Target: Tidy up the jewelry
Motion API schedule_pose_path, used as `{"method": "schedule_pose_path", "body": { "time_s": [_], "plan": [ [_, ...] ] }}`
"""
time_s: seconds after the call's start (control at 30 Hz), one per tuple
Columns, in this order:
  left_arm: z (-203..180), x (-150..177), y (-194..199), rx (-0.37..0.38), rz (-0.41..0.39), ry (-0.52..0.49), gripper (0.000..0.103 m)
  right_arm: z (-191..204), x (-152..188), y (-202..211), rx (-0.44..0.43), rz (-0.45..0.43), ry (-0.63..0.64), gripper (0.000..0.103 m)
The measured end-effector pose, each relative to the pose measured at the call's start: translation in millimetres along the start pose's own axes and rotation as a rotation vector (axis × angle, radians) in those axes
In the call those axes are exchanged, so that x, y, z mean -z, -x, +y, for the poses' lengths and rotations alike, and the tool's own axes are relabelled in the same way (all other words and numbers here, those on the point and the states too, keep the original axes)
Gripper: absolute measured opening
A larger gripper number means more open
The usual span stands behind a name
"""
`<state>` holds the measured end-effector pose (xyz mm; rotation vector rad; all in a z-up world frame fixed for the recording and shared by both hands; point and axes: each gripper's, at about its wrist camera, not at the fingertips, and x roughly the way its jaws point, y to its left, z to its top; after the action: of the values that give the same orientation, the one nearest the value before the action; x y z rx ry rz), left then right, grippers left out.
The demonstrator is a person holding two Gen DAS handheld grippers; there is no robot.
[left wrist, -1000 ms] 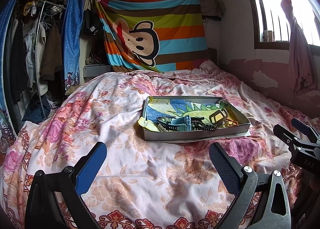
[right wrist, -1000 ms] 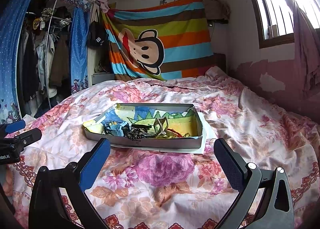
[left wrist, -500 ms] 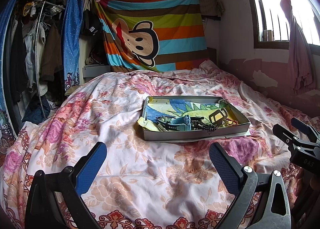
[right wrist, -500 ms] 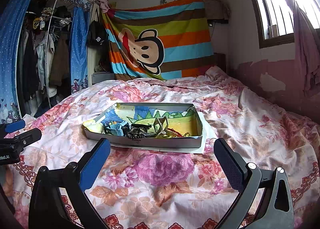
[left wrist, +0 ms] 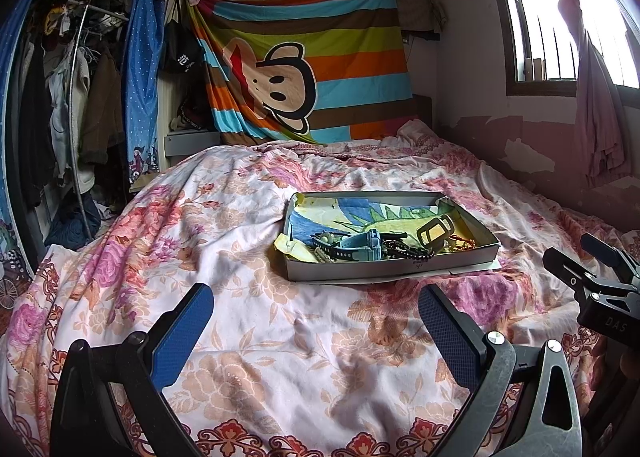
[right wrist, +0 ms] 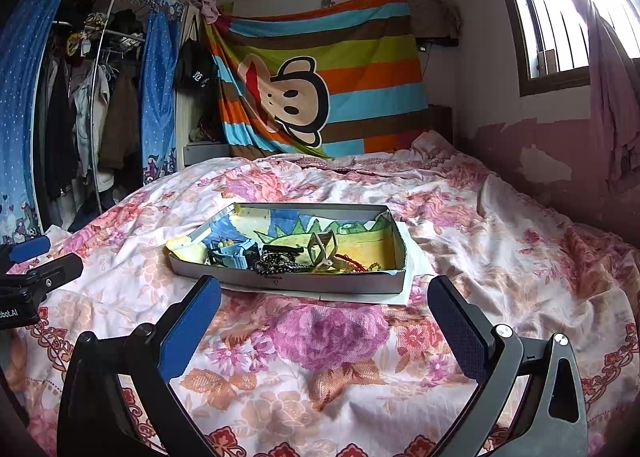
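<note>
A shallow grey cardboard tray [left wrist: 384, 271] [right wrist: 304, 283] with a colourful paper lining lies on the floral bedspread. Inside it sits a tangle of jewelry: a blue watch [left wrist: 360, 245] [right wrist: 234, 253], a black beaded bracelet [left wrist: 408, 251] [right wrist: 276, 264], a beige hair claw [left wrist: 434, 231] [right wrist: 322, 251] and a red-and-gold chain [right wrist: 354, 263]. My left gripper [left wrist: 316, 315] hovers open over the bedspread, short of the tray. My right gripper [right wrist: 324, 311] is also open, just before the tray's near wall. Neither holds anything.
The floral bedspread [left wrist: 200, 257] covers the whole bed. A striped monkey blanket [left wrist: 304, 69] hangs at the headboard. A clothes rack [left wrist: 68, 97] stands at the left, and a window with a pink curtain [left wrist: 592, 77] at the right.
</note>
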<state>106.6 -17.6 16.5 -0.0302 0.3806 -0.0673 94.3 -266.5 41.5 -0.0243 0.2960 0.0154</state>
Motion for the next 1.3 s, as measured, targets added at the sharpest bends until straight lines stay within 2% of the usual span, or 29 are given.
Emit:
{"method": "schedule_pose_path", "body": {
  "time_s": [1.3],
  "plan": [
    [-3.0,1.0,-1.1,-0.014,0.003,-0.017,0.103,0.0,10.3,1.0,-0.005,0.009,0.006,0.102]
  ]
}}
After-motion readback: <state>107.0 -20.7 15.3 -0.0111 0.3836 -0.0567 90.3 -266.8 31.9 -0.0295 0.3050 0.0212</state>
